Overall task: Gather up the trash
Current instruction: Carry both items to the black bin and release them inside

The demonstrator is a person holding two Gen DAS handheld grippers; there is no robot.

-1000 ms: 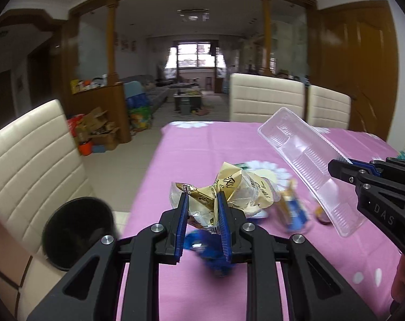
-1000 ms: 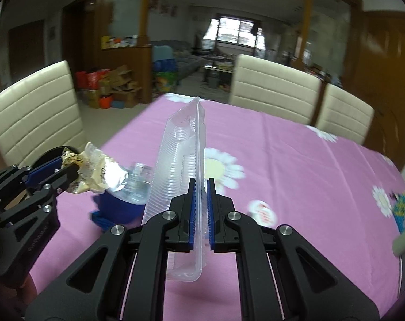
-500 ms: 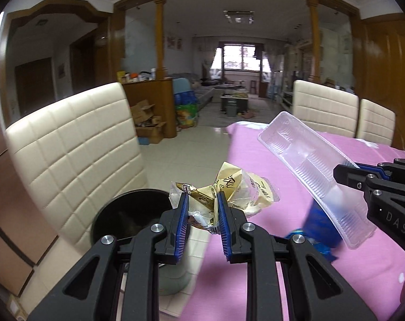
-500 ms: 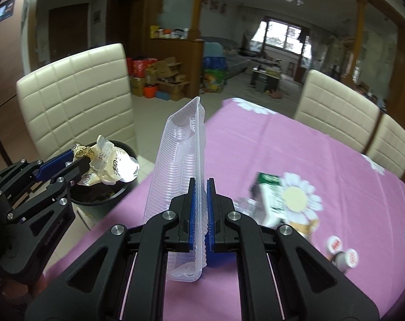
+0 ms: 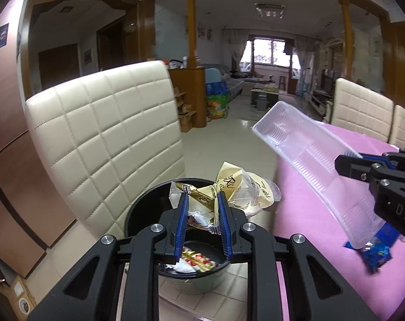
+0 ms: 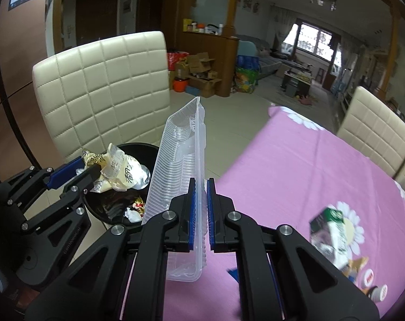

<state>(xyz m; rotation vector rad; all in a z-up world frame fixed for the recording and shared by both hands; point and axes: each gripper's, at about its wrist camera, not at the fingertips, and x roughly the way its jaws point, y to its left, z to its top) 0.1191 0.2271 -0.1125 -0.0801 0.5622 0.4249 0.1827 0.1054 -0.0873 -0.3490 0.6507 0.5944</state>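
The left gripper (image 5: 202, 200) is clenched on a crumpled, glossy gold wrapper (image 5: 229, 187), held right above the round black bin (image 5: 143, 208) beside the quilted cream chair (image 5: 103, 133). The right gripper (image 6: 201, 190) is clamped on a long, ribbed clear plastic tray (image 6: 178, 165), standing on edge over the near left edge of the pink flowered tablecloth (image 6: 296, 165). Scraps lie in the bin.

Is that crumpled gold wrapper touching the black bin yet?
Apart. The right wrist view shows the gold wrapper held by the left gripper above the black bin.
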